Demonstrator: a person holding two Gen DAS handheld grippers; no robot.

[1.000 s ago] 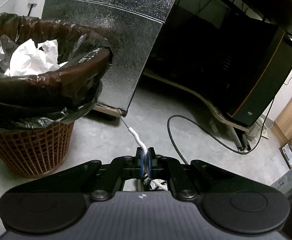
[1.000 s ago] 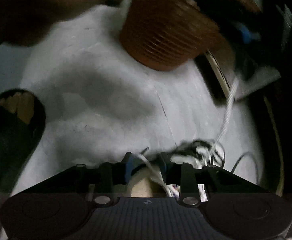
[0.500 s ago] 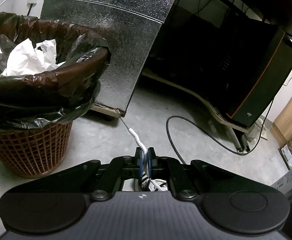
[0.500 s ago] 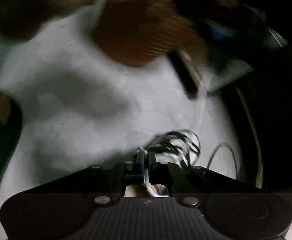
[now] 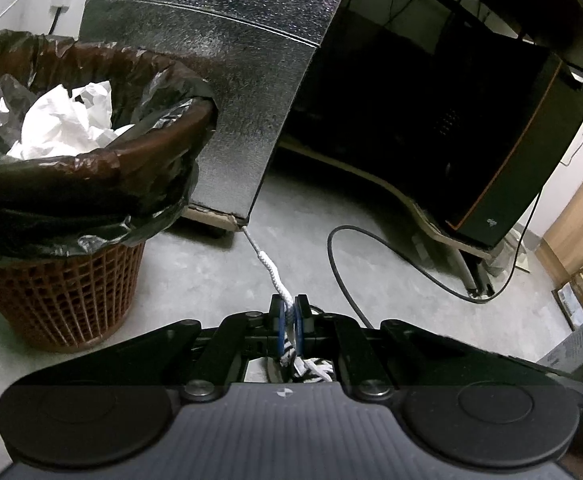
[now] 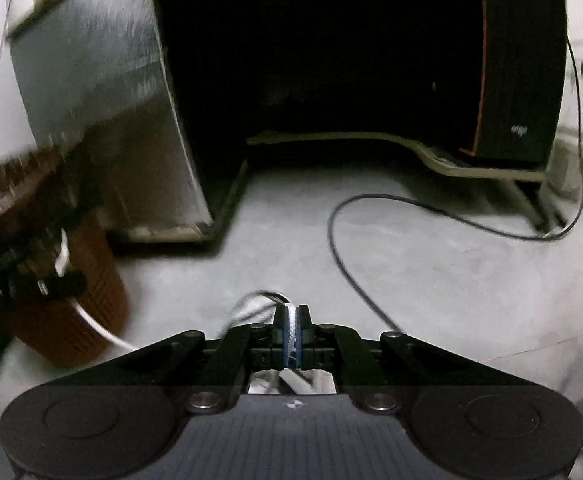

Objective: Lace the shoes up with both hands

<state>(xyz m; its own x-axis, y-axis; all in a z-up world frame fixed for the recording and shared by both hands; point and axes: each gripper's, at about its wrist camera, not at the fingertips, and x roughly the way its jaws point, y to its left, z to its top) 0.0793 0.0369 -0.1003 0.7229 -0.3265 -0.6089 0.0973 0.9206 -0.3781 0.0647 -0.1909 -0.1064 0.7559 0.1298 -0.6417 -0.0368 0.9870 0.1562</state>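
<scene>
Left gripper (image 5: 290, 312) is clamped on a white lace (image 5: 272, 271); the free end with its stiff tip is seen running forward and up-left from the jaws, long axis pointing toward the corner of the metal cabinet (image 5: 227, 80) beside the bin (image 5: 55, 292)

Right gripper (image 6: 291, 320) is likewise closed on a white lace strand (image 6: 290, 326), pinched between its blue pads, frame motion-blurred

Shoe (image 5: 311, 368) is only glimpsed under the left gripper body, striped laces showing through the gap; in the right view it sits just below and behind the jaws, mostly hidden

Both lace ends are held out ahead of the shoe, so the shoe lies below and behind each gripper; neither hand can be judged nearer; eyelets not visible, lacing progress cannot be told

Next move is judged to be pulling the two ends apart or crossing them; slack could snag
</scene>
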